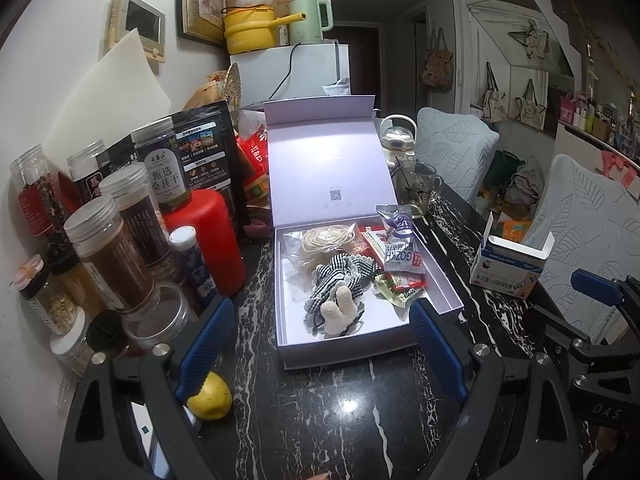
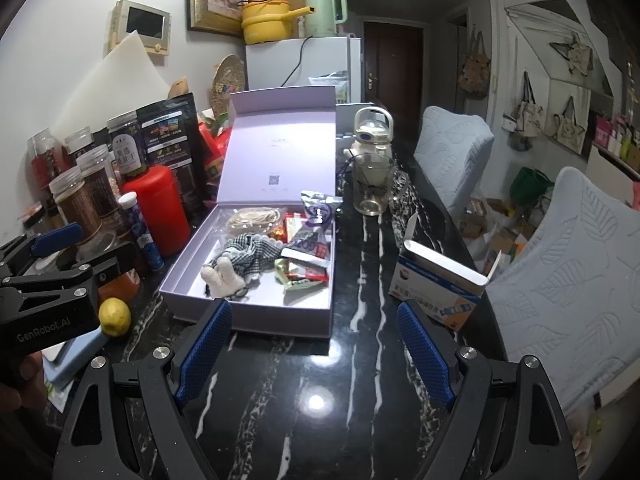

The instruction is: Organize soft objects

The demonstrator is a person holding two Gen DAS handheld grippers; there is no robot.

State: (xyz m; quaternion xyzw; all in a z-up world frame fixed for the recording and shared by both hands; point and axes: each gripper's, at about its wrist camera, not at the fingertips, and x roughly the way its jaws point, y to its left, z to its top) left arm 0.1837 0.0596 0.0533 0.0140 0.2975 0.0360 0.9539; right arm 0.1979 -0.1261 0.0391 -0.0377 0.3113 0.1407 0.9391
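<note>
Left wrist view shows our left tongs [image 1: 322, 344] wide and empty near the open box [image 1: 444, 300]; right tongs [image 2: 314, 344] likewise. Soft checked cloth [image 1: 340, 276] lies inside. We judge the next move is reaching in to grasp it.

A gingham-dressed plush bunny [image 1: 338, 292] lies face-down in the open lilac box [image 1: 444, 294] — snack packets [image 1: 400, 256] beside it.
</note>
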